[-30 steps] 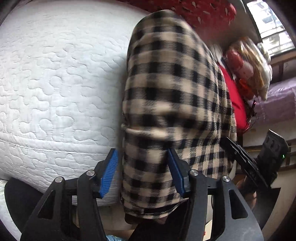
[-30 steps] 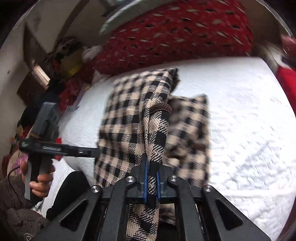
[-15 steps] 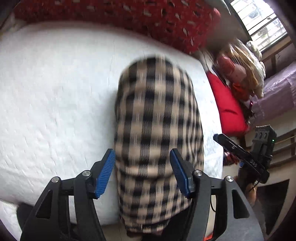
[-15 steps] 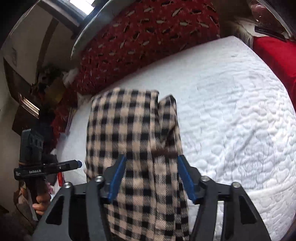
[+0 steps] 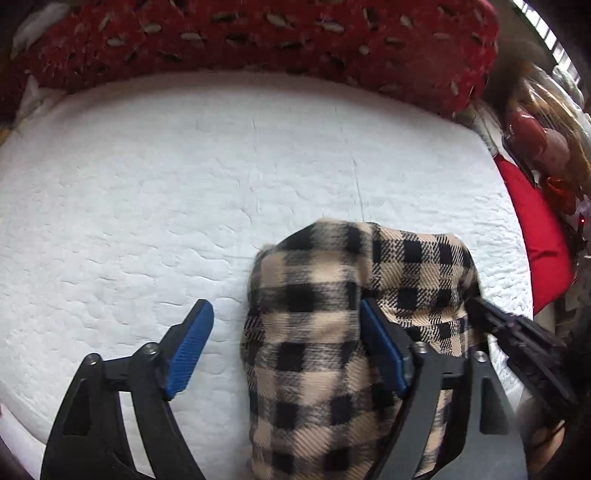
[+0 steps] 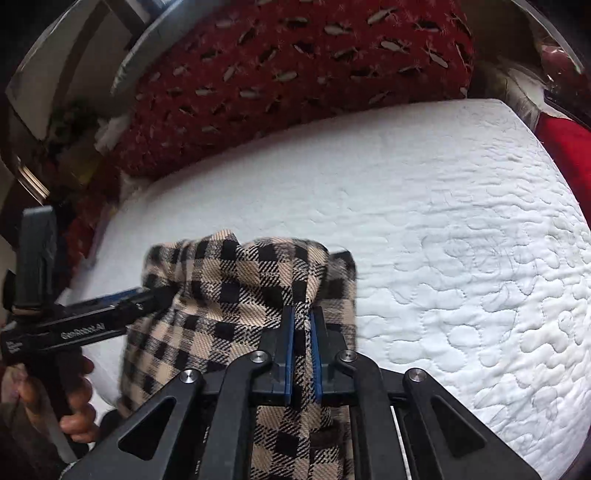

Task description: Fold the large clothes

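Note:
A beige and black checked garment point(image 5: 332, 332) lies bunched at the near edge of the white quilted mattress point(image 5: 184, 184). My left gripper point(image 5: 284, 350) is open, its jaws wide apart, with a fold of the garment lying between them. My right gripper point(image 6: 302, 354) is shut on a fold of the checked garment point(image 6: 240, 288) and holds it up near the mattress edge. The right gripper also shows in the left wrist view point(image 5: 517, 343), reaching into the cloth from the right. The left gripper shows in the right wrist view point(image 6: 92, 325), at the cloth's left side.
A dark red patterned blanket point(image 5: 258, 33) is piled along the far side of the mattress. A red cushion point(image 5: 539, 236) and stuffed bags point(image 5: 543, 140) sit to the right. Cluttered shelves point(image 6: 66, 147) stand to the left in the right wrist view.
The garment went from stretched long across the mattress to bunched at the near edge. My right gripper opened, then shut again on a fold. Both grippers rose and tilted toward the far side.

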`<state>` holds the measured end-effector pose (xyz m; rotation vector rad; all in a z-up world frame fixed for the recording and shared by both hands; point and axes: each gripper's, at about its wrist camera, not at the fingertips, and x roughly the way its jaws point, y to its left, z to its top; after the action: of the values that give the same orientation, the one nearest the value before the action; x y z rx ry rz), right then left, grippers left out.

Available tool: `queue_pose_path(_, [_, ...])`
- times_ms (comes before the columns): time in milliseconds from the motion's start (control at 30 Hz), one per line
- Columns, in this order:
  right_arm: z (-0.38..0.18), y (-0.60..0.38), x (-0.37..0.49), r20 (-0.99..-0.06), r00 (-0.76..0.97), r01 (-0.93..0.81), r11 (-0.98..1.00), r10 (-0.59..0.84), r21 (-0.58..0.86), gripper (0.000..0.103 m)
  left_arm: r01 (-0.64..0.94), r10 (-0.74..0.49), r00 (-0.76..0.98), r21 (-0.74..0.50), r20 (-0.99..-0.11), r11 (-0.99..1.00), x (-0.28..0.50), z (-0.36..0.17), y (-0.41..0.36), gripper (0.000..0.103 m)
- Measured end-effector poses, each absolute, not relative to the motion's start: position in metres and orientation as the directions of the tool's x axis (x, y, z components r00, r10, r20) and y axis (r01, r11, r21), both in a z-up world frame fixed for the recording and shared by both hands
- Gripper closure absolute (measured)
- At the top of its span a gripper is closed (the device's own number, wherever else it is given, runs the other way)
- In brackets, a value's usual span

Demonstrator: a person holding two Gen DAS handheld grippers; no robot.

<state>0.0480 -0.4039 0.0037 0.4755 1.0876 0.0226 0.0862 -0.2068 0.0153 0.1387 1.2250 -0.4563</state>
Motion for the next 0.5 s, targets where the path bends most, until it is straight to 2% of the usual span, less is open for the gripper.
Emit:
queue_pose_path(100, [-0.014,-0.406,0.055,-0.863,0.438,0.236,0.894,0.253,0.381,0.097,0.361,-0.312,0.214,-0.222,-0.926,0.906,0.095,0.011,-0.201,0.018])
queue_pose_path(233, [0.016,-0.411,0.052,-0.834,0.493,0.234,0.885,0.249,0.403,0.075,0.397,-0.335,0.27,-0.212,-0.903,0.893,0.083,0.047,-0.184,0.018])
queue_pose_path(333, [0.049,-0.402,0.042,-0.759,0.598,0.149,0.895,0.257,0.421,0.068,0.404,-0.337,0.335,-0.188,-0.88,0.895,0.058,0.064,-0.165,0.018])
queue_pose_path(400, [0.059,-0.388,0.042,-0.727,0.633,0.096,0.905,0.267,0.415,0.06,0.394,-0.325,0.33,-0.183,-0.886,0.901,0.046,0.056,-0.155,0.018])
queue_pose_path(467, [0.047,-0.374,0.053,-0.752,0.61,0.067,0.928,0.252,0.365,0.057,0.391,-0.307,0.308,-0.174,-0.901,0.904,0.039,0.037,-0.156,0.017])
queue_pose_path(500, [0.031,-0.368,0.069,-0.796,0.562,0.069,0.947,0.224,0.315,0.057,0.399,-0.292,0.311,-0.155,-0.904,0.904,0.04,0.028,-0.162,0.017])
